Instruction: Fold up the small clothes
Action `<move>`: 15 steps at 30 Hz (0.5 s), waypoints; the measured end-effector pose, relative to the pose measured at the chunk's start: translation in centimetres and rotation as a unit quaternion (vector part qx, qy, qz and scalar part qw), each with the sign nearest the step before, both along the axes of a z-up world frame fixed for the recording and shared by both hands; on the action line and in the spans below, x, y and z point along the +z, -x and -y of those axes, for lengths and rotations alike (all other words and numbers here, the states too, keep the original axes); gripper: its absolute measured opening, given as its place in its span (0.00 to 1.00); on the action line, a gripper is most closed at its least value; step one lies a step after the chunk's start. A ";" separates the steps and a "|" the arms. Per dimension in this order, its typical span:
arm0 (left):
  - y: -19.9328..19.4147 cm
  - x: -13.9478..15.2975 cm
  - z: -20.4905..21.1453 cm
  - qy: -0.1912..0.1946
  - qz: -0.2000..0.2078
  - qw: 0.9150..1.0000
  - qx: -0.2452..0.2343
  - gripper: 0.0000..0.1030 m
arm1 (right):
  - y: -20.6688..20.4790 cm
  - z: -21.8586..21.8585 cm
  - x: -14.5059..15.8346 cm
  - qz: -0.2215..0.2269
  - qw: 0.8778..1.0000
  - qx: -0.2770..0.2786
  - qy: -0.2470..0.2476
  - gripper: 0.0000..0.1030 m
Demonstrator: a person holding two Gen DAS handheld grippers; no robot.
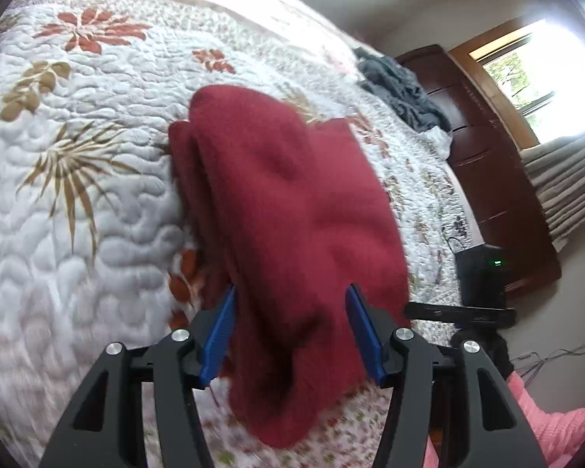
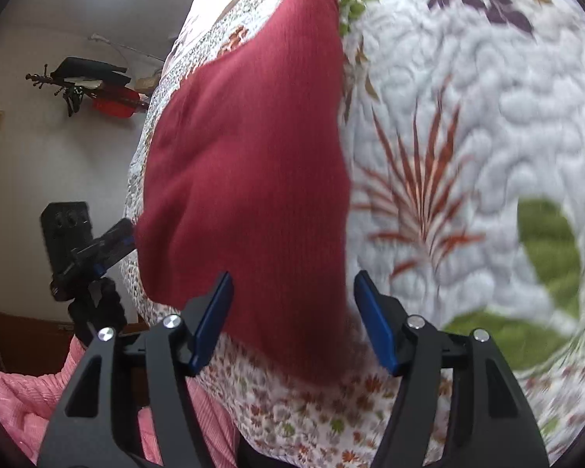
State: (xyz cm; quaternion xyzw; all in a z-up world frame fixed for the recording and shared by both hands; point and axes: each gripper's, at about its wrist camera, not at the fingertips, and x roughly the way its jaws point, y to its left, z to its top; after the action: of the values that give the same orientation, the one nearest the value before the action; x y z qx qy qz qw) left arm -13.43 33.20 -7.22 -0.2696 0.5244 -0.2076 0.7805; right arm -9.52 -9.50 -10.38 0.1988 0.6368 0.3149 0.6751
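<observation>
I see both my left claw [image 1: 290,325] and right claw [image 2: 292,318] spread wide around the dark red knitted garment [image 1: 277,202] (frame centre) on the floral quilted bed [image 1: 78,195].

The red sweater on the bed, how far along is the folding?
Partly done: the red sweater already lies doubled in layers on the quilt. In hand: both the left gripper and right gripper are open, fingers either side of its near edge, not clamped. Left: grasp it and finish the fold. A grey garment lies unfolded farther up the bed.
</observation>
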 end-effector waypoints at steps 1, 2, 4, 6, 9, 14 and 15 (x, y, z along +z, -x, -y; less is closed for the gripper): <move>0.6 0.4 0.5 -0.010 0.008 1.000 -0.005 0.55 | 0.4 0.1 -0.4 -0.007 1.000 -0.001 -0.002 0.53; 1.2 0.7 1.1 -0.026 0.014 1.000 -0.010 0.56 | 0.5 0.1 -0.7 -0.013 1.000 -0.002 -0.003 0.47; 1.7 0.7 2.1 -0.044 0.020 0.999 -0.015 0.56 | 0.4 -0.2 -0.7 -0.012 1.000 -0.004 0.006 0.37; 2.0 0.3 2.5 -0.048 0.012 0.999 -0.014 0.56 | 0.5 0.1 -0.5 -0.012 1.000 -0.006 0.001 0.25; 2.4 -1.0 2.3 -0.070 -0.009 0.997 -0.013 0.56 | 0.9 0.4 0.3 -0.010 1.000 -0.010 -0.007 0.20; 2.4 -4.4 1.7 -0.073 -0.048 0.996 -0.002 0.57 | 1.8 1.0 -1.5 -0.022 1.000 -0.014 0.005 0.20; 2.5 -4.8 1.6 -0.068 -0.053 0.996 0.002 0.57 | 2.0 1.3 -2.0 -0.024 1.000 -0.017 0.006 0.20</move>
State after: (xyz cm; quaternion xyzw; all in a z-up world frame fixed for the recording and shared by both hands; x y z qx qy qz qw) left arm -15.93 31.61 -12.02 -0.2274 0.5777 -0.1557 0.7683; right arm -11.53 -10.78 -12.41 0.2131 0.6515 0.2949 0.6657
